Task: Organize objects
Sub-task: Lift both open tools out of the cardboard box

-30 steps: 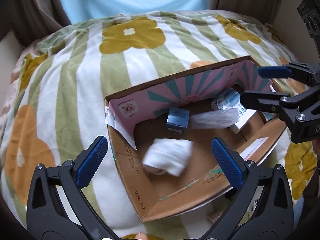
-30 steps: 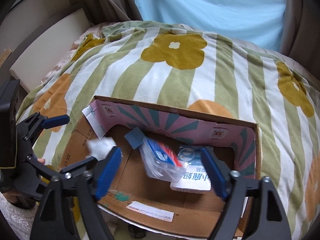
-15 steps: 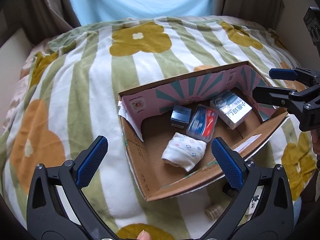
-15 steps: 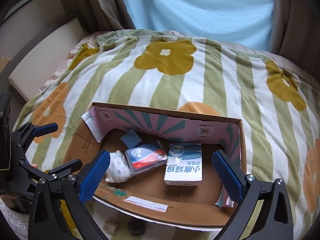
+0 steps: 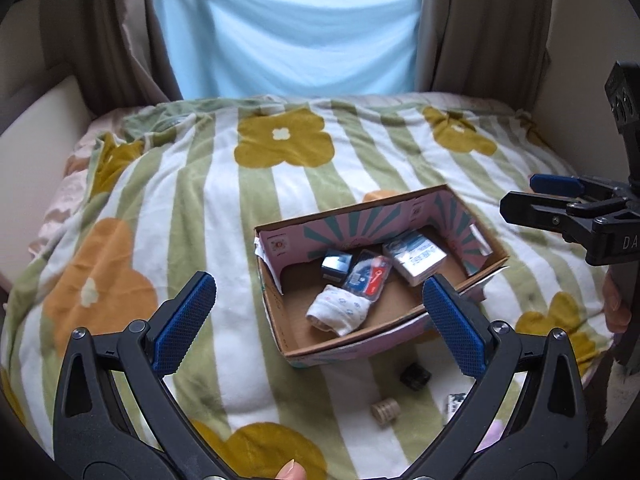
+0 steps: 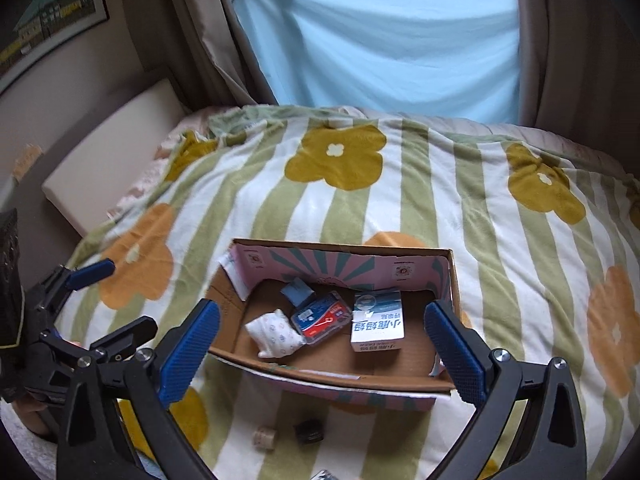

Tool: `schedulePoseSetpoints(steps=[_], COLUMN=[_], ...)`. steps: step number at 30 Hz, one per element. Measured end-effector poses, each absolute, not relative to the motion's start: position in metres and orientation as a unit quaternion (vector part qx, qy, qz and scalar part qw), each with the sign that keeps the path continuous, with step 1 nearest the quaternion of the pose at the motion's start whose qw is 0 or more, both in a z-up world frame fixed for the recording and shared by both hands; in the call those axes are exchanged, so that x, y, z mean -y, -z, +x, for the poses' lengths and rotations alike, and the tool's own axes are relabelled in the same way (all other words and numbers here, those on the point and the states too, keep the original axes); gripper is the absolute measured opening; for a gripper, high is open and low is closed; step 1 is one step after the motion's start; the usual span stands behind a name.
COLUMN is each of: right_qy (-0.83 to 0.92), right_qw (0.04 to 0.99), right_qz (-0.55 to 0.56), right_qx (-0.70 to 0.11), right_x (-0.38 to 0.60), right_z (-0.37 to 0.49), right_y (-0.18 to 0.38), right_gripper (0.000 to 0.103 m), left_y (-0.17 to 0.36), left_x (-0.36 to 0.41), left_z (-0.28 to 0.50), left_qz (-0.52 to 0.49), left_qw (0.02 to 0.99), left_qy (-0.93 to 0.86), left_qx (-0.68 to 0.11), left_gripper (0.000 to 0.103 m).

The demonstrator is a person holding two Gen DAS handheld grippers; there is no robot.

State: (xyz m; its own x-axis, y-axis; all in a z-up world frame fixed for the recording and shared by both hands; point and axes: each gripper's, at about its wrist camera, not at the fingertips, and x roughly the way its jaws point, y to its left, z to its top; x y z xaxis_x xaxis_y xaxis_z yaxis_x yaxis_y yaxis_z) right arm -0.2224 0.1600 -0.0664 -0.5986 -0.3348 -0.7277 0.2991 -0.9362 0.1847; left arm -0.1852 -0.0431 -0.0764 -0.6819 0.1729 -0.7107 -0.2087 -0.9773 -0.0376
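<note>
I am holding my left tool (image 5: pixel 319 325) and right tool (image 6: pixel 322 346) spread wide, gripping nothing, above the cardboard box (image 6: pixel 450 280) sitting on the bed's blanket (image 6: pixel 420 184). Inside are lying a rolled sock (image 6: pixel 276 335), plastic case (image 6: pixel 320 316) and white carton (image 6: pixel 378 320).

We saw both wrist cameras looking down from the bed's near edge toward the window, sharing the cardboard box (image 5: pixel 384 276) (image 6: pixel 340 316), each catching the other gripper sideways.

1 box (image 6: pixel 442 280), 4 items inside, 3 outside
</note>
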Motion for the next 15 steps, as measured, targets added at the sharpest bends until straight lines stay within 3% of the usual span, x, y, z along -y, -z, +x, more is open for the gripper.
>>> schedulePoseSetpoints(steps=[9, 15], right_qy=[0.908, 0.903], right_qw=[0.166, 0.156], right_qz=[0.384, 0.4], right_qx=[0.03, 0.025], right_x=[-0.177, -0.183], right_z=[-0.16, -0.128], right_y=[0.058, 0.085], right_gripper=[0.102, 0.102], left_y=[0.068, 0.089], left_x=[0.049, 0.049], left_z=[-0.125, -0.09], left_qz=[-0.366, -0.361], left_qw=[0.1, 0.117], left_qy=[-0.925, -0.925], left_qx=[-0.007, 0.023], left_gripper=[0.103, 0.103])
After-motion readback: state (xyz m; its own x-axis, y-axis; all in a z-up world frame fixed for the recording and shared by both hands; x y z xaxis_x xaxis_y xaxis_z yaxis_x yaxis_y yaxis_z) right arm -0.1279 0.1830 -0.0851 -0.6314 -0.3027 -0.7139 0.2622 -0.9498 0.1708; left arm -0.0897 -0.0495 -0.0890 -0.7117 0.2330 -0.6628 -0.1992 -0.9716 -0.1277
